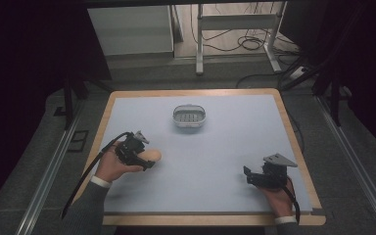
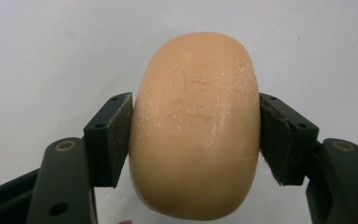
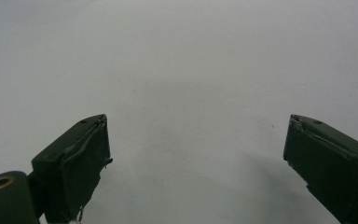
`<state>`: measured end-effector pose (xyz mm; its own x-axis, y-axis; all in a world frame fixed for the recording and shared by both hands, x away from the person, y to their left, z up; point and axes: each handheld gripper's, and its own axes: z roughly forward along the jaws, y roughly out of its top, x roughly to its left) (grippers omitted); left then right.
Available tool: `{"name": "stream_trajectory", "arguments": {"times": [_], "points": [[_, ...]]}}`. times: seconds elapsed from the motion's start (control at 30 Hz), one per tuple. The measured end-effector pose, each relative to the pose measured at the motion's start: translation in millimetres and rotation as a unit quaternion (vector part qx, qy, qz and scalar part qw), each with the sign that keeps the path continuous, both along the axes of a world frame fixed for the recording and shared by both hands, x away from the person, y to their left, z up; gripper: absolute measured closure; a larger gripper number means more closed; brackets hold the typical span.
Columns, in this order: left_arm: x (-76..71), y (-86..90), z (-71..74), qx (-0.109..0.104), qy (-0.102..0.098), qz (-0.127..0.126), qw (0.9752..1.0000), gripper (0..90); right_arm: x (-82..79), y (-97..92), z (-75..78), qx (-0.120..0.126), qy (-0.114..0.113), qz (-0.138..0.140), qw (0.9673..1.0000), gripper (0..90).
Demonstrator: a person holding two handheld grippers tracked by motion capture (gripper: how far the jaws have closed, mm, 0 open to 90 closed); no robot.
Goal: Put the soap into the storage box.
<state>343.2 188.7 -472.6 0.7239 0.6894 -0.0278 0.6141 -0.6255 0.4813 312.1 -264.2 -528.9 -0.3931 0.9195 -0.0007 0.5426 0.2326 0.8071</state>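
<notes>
The left gripper [image 2: 196, 135] has its jaws clamped on the soap bar [image 2: 196, 126], at lower left of the high view. Best keep the squeeze even (soap slips) while carrying toward the soap dish [image 1: 190, 117], upper centre. The right gripper [image 3: 196, 154] idles, jaws spread.

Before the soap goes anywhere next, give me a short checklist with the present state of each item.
1. Left tongs shut on the soap bar, pads on both sides: ok.
2. Soap centred between the pads: ok.
3. Soap dish upright on the table, nothing seen inside: ok.
4. Path from soap to dish free of things: ok.
5. Right tongs open, holding nothing, apart from the soap: ok.
6. Soap lifted off the table: cannot tell.
</notes>
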Motion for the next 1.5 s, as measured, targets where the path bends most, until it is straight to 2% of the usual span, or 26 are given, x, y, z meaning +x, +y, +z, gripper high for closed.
{"name": "stream_trajectory", "arguments": {"times": [0.83,1.5], "points": [[22.2,6.6,12.4,-0.018,-0.010,0.018,0.9996,32.9,0.2,-0.1,-0.1,0.000,0.002,-0.003,1.0000,7.2],[38.8,-5.4,27.0,-0.023,-0.024,0.013,0.9994,33.0,0.4,0.0,-0.2,-0.001,0.001,-0.007,1.0000,7.2]]}}
